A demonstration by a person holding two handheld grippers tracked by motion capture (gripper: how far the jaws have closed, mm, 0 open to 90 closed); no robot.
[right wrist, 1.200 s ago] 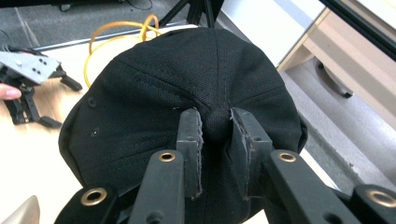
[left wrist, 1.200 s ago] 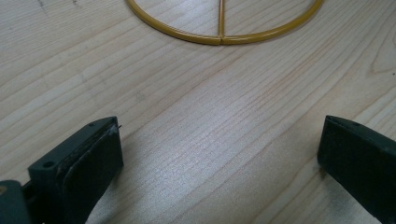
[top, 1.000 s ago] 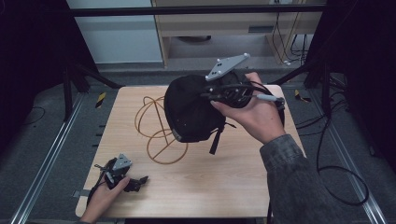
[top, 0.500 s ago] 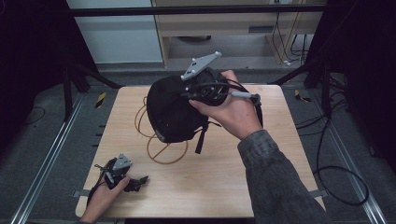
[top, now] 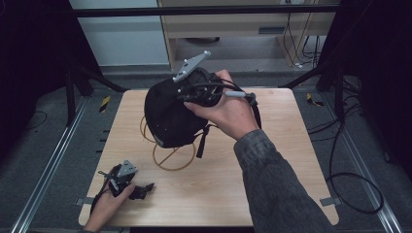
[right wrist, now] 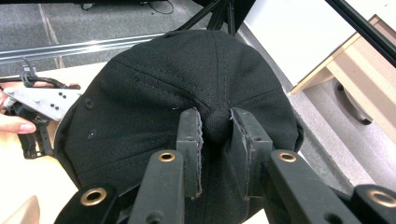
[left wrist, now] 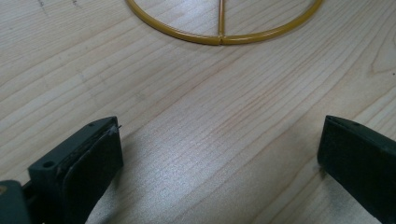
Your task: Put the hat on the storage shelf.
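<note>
A: What does the right tool (right wrist: pixel 215 135) grip?
B: Its 2 jaws are clenched on the top button of the black fabric cap (top: pixel 170 111), held above the pale wooden counter (top: pixel 291 160) over the yellow wire ring stand (top: pixel 167 160).
A: And the left tool (left wrist: pixel 219 149)?
B: Released, jaws wide apart, resting low on the counter near the stand.

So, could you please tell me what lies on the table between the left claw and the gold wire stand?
Nothing: in the left gripper view, bare wooden table runs from the open left claw to the stand's ring.
</note>
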